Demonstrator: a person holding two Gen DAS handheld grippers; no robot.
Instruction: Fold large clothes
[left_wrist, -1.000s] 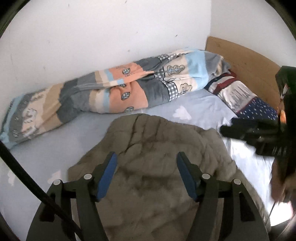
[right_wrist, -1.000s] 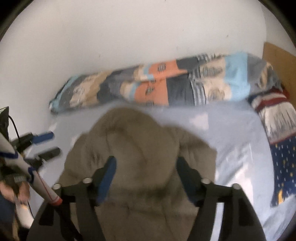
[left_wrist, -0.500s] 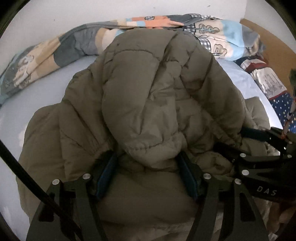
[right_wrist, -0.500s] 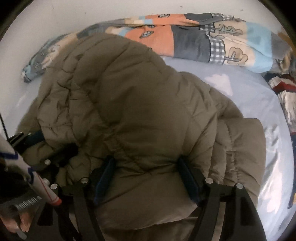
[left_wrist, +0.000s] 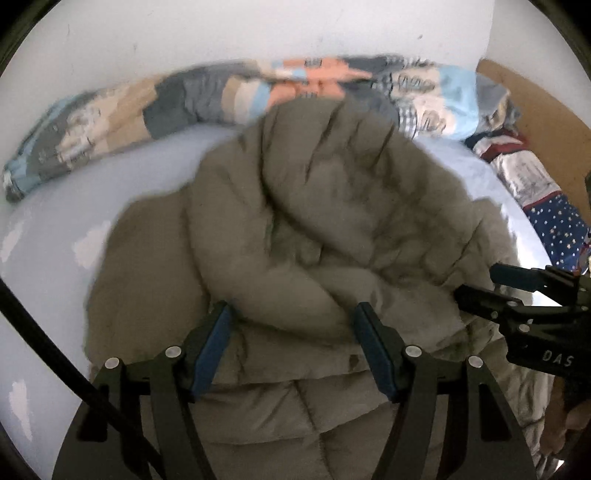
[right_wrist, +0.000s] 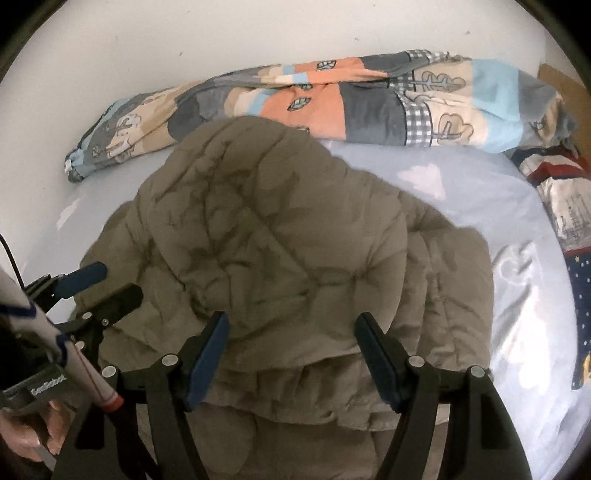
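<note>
An olive puffy jacket (left_wrist: 332, 206) lies bunched on the light blue bed sheet (left_wrist: 55, 240). My left gripper (left_wrist: 291, 310) points steeply down, and a thick rolled fold of the jacket fills the gap between its blue pads. The left view is blurred. My right gripper (right_wrist: 291, 317) has the jacket (right_wrist: 277, 221) hem spanning pad to pad, and its jaws are closing slightly on it. Each gripper shows in the other's view: the right gripper (left_wrist: 509, 288) sits at the jacket's right edge, the left gripper (right_wrist: 103, 286) at its left edge.
A patchwork quilt (right_wrist: 332, 107) lies rolled along the white wall at the back. Patterned pillows (left_wrist: 528, 177) and a wooden headboard (left_wrist: 546, 110) are at the right. A hand (right_wrist: 29, 435) holds the left gripper. A black cable (left_wrist: 44, 332) crosses the lower left.
Both grippers have come down toward the bed with the jacket between their pads. The jacket's bulk loomed close half a second ago and now lies lower and flatter on the sheet.
</note>
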